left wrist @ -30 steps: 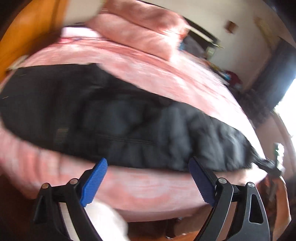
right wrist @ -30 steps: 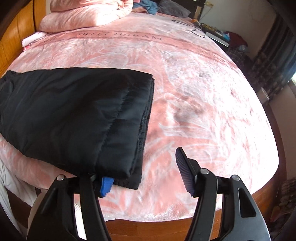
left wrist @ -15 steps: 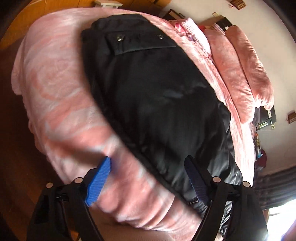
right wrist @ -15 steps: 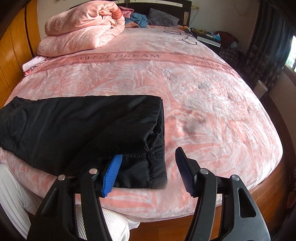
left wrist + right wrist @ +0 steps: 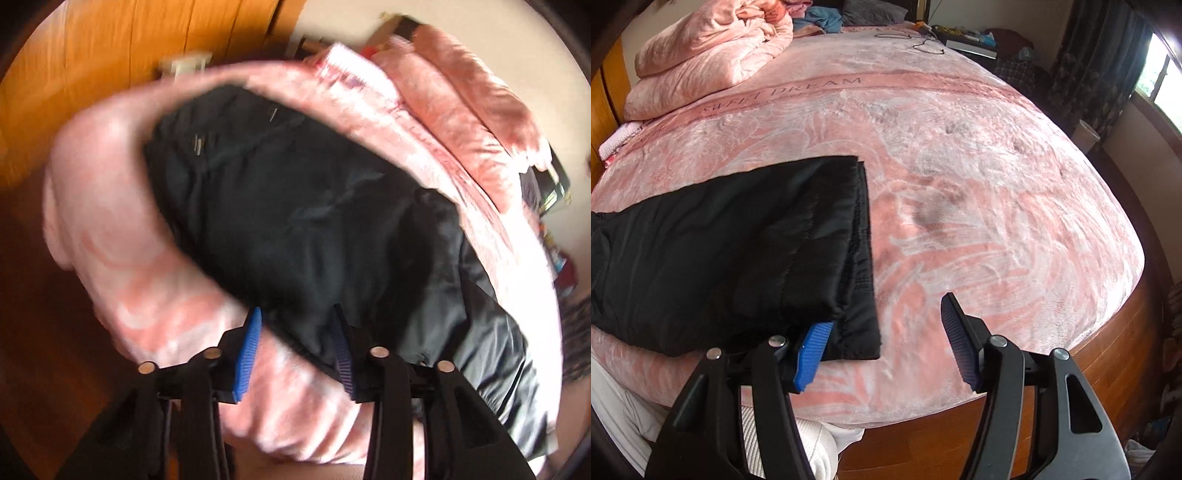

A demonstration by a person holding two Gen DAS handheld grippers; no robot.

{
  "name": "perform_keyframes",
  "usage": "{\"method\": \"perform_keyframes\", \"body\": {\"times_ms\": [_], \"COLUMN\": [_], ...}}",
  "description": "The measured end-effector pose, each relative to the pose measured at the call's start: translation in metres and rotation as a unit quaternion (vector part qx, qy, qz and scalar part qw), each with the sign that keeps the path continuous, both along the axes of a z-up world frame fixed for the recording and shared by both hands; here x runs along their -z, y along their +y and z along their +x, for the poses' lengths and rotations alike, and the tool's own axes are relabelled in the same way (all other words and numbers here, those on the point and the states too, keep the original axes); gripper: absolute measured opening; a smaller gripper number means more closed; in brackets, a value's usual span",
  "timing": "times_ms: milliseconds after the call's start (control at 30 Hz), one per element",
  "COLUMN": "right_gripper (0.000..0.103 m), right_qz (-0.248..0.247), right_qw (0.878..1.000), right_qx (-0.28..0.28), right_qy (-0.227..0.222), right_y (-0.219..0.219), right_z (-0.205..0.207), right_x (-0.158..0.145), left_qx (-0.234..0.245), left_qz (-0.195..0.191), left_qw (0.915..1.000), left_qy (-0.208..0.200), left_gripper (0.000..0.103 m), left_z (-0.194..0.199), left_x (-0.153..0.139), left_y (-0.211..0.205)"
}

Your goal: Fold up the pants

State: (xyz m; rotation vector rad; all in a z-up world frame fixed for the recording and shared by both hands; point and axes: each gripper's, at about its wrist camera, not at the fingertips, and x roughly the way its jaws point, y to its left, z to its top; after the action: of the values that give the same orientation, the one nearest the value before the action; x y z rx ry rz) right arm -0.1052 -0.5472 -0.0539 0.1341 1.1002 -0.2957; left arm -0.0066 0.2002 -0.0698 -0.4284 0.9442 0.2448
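Observation:
The black pants [image 5: 720,251] lie folded lengthwise across the near side of the pink bed blanket [image 5: 960,184]. My right gripper [image 5: 886,345] stands open at the leg ends. Its left blue pad [image 5: 812,350] is tucked under the hem corner, and its right pad hangs over bare blanket. In the blurred left wrist view the pants [image 5: 314,221] stretch away toward the waist end, pocket snaps showing. My left gripper [image 5: 295,350] is closing on their near edge. The cloth edge sits between the pads, with a gap still visible.
A folded pink quilt [image 5: 713,55] lies at the head of the bed, also seen as the quilt [image 5: 461,103]. Orange wooden panelling [image 5: 92,74] stands to the left. The bed's wooden frame [image 5: 1089,369] edges the near side. A person's white-clad leg [image 5: 812,450] is below the grippers.
The left gripper swung and rolled along the bed's edge toward the waist end, and its jaws narrowed around the pants' near edge. The right gripper tilted slightly and stays wide at the hem.

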Motion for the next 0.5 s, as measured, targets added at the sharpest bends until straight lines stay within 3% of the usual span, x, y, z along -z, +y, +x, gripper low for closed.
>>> {"method": "perform_keyframes", "body": {"times_ms": [67,100,200,300,367,500], "right_gripper": [0.061,0.061,0.064,0.064,0.064,0.067], "right_qz": [0.021,0.036,0.072,0.088,0.090,0.074], "right_qw": [1.000,0.999,0.996,0.995,0.994,0.996], "right_qx": [0.010,0.007,-0.005,-0.020,-0.022,-0.017], "right_qy": [-0.020,-0.028,-0.046,-0.054,-0.056,-0.056], "right_y": [-0.012,-0.016,-0.020,-0.020,-0.021,-0.027], "right_z": [-0.002,-0.001,0.014,0.034,0.037,0.025], "right_x": [-0.014,-0.019,-0.029,-0.033,-0.034,-0.032], "left_qx": [0.015,0.033,0.134,0.208,0.244,0.316], "left_qz": [0.061,0.074,0.059,0.024,0.051,0.122], "left_qw": [0.9975,0.9955,0.9864,0.9764,0.9673,0.9408], "left_qy": [-0.032,-0.049,-0.075,-0.054,-0.046,-0.008], "left_gripper": [0.055,0.058,0.064,0.065,0.065,0.065], "left_z": [-0.007,-0.005,0.019,0.067,0.100,0.162], "left_x": [-0.028,-0.039,-0.063,-0.064,-0.061,-0.040], "left_y": [-0.025,-0.037,-0.086,-0.127,-0.154,-0.188]}}
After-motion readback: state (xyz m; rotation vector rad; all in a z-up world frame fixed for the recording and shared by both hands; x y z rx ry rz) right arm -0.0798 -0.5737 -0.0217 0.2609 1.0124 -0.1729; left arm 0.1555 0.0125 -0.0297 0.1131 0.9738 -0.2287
